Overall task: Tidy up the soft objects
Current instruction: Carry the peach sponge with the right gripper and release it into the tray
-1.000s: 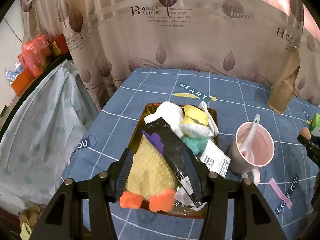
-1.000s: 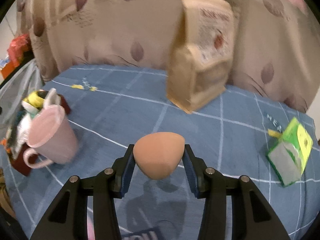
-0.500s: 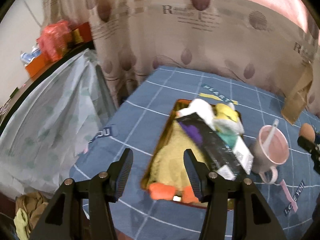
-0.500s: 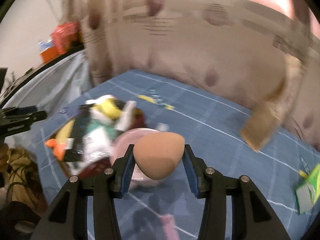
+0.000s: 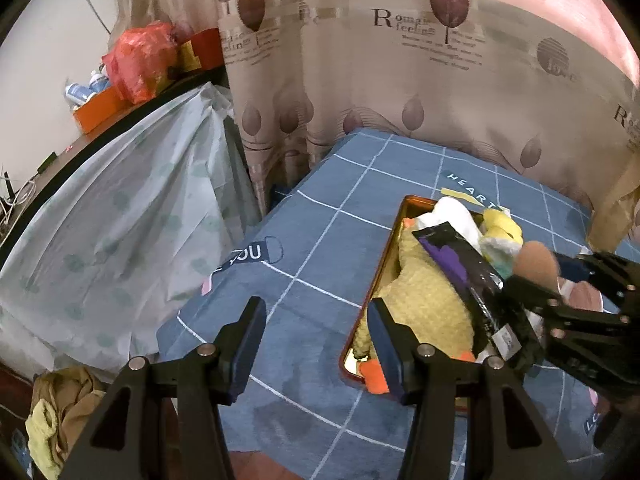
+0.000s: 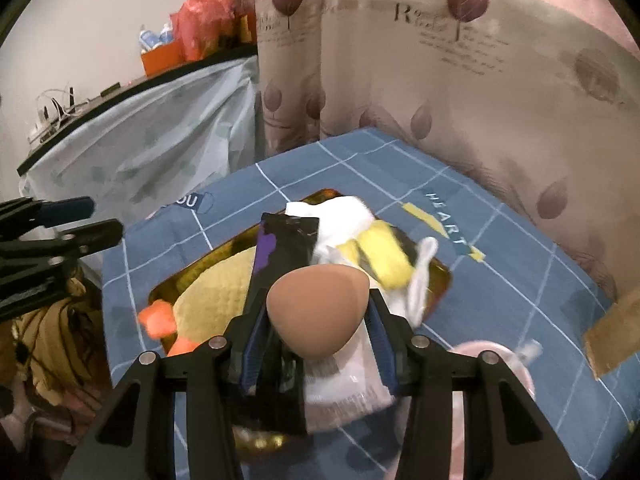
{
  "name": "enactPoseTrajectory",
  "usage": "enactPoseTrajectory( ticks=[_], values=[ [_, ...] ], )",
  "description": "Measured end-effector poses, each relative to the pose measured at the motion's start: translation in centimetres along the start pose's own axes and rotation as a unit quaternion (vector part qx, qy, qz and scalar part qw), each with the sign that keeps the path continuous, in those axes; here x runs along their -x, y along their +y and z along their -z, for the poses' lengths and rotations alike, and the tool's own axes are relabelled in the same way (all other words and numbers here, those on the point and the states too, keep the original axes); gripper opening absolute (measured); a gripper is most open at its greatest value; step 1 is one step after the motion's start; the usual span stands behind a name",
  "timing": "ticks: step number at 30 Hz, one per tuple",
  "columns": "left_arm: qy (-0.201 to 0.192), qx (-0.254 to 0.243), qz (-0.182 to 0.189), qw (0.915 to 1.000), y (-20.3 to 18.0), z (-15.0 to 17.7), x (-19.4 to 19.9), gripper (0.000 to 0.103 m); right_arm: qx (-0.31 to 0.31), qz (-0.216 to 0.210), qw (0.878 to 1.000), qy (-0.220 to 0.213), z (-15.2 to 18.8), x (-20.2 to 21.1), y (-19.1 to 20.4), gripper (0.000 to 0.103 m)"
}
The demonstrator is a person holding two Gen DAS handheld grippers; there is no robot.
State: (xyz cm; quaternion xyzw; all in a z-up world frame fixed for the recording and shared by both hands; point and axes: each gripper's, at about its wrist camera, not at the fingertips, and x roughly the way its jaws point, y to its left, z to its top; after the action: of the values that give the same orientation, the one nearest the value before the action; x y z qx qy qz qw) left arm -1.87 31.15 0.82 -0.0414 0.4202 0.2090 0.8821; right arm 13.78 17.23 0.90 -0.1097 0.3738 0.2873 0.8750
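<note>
Tan sponge: clamped between the pads of the right hand-held gripper, carried above the tray.
Tray: directly below and ahead, crowded with soft toys.
Left hand-held gripper: apart, empty, beside the tray's near edge.
Nearer hand: right.

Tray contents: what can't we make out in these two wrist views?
- Tray near edge: left view, left gripper finger covers it.
- Mug: right view, right gripper hides most; contents unseen.
- Package lower half: right view, behind sponge.
- Package label: left view, too small.
</note>
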Motion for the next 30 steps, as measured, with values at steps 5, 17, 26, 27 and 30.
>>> enactPoseTrajectory(
  ticks=[5, 17, 26, 27, 30],
  values=[
    [0.006, 0.009, -0.001, 0.9999, 0.8, 0.1, -0.7, 0.054, -0.004, 0.003, 1.000, 0.009, -1.0, -2.9, 0.6, 0.043],
    [0.019, 0.012, 0.002, 0.9997, 0.9, 0.3, -1.8, 0.054, -0.001, -0.002, 1.000, 0.002, -2.4, -4.4, 0.6, 0.050],
    [0.018, 0.011, 0.004, 0.9998, 0.5, 0.5, -1.4, 0.054, -0.006, -0.011, 1.000, -0.006, -1.3, -3.0, 0.0, 0.055],
    [0.017, 0.010, 0.004, 0.9998, 0.4, 0.5, -1.3, 0.054, -0.007, -0.011, 1.000, -0.005, -1.1, -2.9, 0.0, 0.055],
    [0.014, 0.009, 0.004, 0.9998, 0.3, 0.4, -1.2, 0.054, -0.014, -0.013, 1.000, 0.000, -0.8, -2.9, -0.3, 0.055]
  ],
)
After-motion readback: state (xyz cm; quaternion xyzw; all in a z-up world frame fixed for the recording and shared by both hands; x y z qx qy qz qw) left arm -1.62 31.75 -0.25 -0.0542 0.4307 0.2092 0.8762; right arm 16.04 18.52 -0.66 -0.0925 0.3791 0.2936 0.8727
